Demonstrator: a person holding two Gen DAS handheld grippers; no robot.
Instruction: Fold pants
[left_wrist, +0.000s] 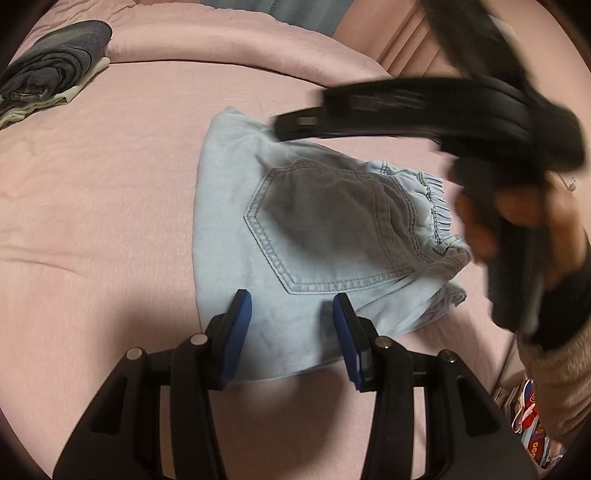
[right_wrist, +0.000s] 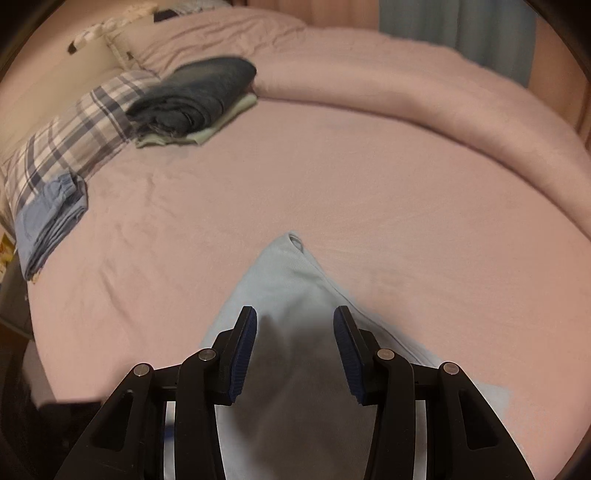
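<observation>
I judge the light-blue jeans (left_wrist: 295, 236) already folded compact on the bed (left_wrist: 110, 206), with both my left tongs (left_wrist: 291, 314) and right tongs (right_wrist: 294, 328) released, empty, only tidying left.

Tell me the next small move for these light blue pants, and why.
Probably lower the left hand-held gripper onto the near edge of the light blue pants and pinch it. The pants lie folded on the pink bed, both hand-held grippers stand open and empty, and a folded stack waits nearby.

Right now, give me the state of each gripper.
Left gripper: open, empty, over the light blue pants.
Right gripper: open, empty, above the same pants.
</observation>
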